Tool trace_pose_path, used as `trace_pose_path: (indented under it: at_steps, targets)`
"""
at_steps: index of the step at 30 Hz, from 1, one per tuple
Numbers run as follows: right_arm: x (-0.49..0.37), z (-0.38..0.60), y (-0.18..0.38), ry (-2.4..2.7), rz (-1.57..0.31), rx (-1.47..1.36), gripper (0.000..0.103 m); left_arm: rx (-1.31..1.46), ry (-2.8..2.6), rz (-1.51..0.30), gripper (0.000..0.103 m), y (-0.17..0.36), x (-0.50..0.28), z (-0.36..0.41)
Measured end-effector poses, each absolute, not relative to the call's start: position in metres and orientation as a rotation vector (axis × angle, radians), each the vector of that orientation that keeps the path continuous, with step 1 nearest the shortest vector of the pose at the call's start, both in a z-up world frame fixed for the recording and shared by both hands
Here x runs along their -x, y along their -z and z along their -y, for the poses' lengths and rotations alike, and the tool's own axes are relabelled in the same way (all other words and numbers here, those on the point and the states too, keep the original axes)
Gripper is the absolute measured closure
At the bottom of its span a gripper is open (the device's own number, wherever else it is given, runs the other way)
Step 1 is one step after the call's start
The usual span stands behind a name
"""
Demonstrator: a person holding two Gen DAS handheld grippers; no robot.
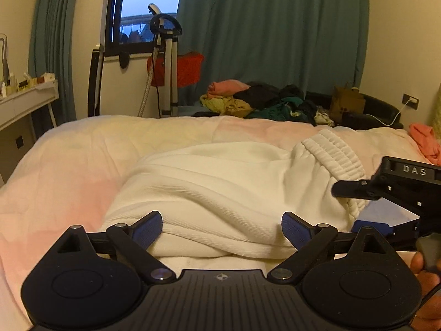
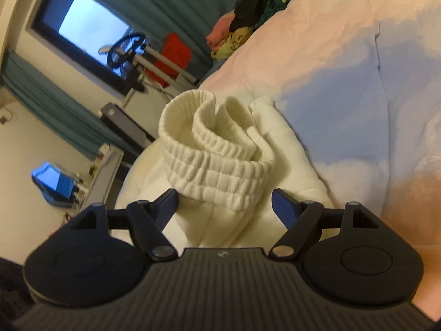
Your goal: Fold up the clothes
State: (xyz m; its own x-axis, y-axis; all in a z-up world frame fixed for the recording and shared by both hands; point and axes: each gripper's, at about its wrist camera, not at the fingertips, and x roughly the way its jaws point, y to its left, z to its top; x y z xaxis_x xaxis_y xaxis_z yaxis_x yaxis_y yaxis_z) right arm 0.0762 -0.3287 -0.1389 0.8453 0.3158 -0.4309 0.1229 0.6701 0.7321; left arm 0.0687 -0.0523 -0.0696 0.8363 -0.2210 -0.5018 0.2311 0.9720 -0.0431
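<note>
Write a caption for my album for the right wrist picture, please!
Open right gripper reaching for the ribbed waistband of white pants lying on a bed.

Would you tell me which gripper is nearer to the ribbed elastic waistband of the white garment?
Right. The right gripper sits directly at the waistband, open fingers flanking it. The left gripper straddles the white garment at a folded edge, away from the waistband.

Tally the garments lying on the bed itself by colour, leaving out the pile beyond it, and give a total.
White: 1, the trousers
Pink: 1, a crumpled piece at the bed's right edge
Total: 2
</note>
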Motion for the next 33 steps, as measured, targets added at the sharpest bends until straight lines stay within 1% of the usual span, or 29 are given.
trace_pose_path:
  at_steps: [3, 4, 6, 7, 8, 9, 11, 13, 14, 17, 20, 22, 25, 27, 28, 30, 33]
  targets:
    - [-0.082, 0.317, 0.140, -0.080, -0.530, -0.771, 0.025, -0.020, 0.239, -0.523, 0.008, 0.070, -0.069, 0.051]
    - [-0.085, 0.316, 0.141, -0.068, -0.517, -0.764, 0.027, -0.018, 0.244, -0.521, 0.008, 0.069, -0.069, 0.049]
    - [-0.087, 0.314, 0.142, -0.049, -0.499, -0.752, 0.037, -0.001, 0.255, -0.523, 0.008, 0.071, -0.074, 0.048]
    - [-0.087, 0.313, 0.140, -0.035, -0.494, -0.736, 0.051, 0.010, 0.260, -0.524, 0.008, 0.073, -0.073, 0.047]
    - [-0.086, 0.313, 0.138, -0.022, -0.487, -0.719, 0.057, 0.019, 0.268, -0.522, 0.008, 0.073, -0.073, 0.045]
    - [-0.084, 0.314, 0.135, -0.018, -0.474, -0.714, 0.059, 0.027, 0.276, -0.519, 0.008, 0.072, -0.072, 0.043]
    - [-0.078, 0.317, 0.126, -0.022, -0.432, -0.725, 0.065, 0.021, 0.271, -0.510, 0.008, 0.071, -0.073, 0.041]
    - [-0.073, 0.321, 0.114, -0.029, -0.379, -0.736, 0.067, 0.003, 0.250, -0.490, 0.006, 0.068, -0.070, 0.038]
    - [-0.071, 0.323, 0.108, -0.034, -0.357, -0.744, 0.067, -0.003, 0.236, -0.480, 0.004, 0.066, -0.069, 0.037]
    - [-0.065, 0.334, 0.090, -0.045, -0.283, -0.763, 0.069, 0.005, 0.202, -0.468, 0.004, 0.064, -0.067, 0.028]
    - [-0.063, 0.349, 0.083, -0.026, -0.254, -0.780, 0.069, 0.038, 0.170, -0.489, 0.003, 0.063, -0.072, 0.018]
    - [-0.066, 0.361, 0.094, 0.017, -0.306, -0.801, 0.069, 0.057, 0.157, -0.508, 0.003, 0.064, -0.076, 0.015]
    - [-0.077, 0.374, 0.127, 0.086, -0.466, -0.854, 0.069, 0.060, 0.130, -0.538, 0.003, 0.069, -0.083, 0.014]
    - [-0.080, 0.382, 0.149, 0.109, -0.541, -0.929, 0.065, 0.072, 0.118, -0.569, 0.003, 0.074, -0.088, 0.012]
    - [-0.080, 0.385, 0.155, 0.111, -0.554, -0.969, 0.062, 0.083, 0.118, -0.584, 0.003, 0.076, -0.089, 0.011]
    - [-0.078, 0.391, 0.159, 0.101, -0.553, -1.046, 0.059, 0.101, 0.119, -0.601, 0.003, 0.079, -0.091, 0.008]
    - [-0.076, 0.392, 0.163, 0.102, -0.567, -1.095, 0.050, 0.128, 0.124, -0.609, 0.003, 0.078, -0.091, 0.003]
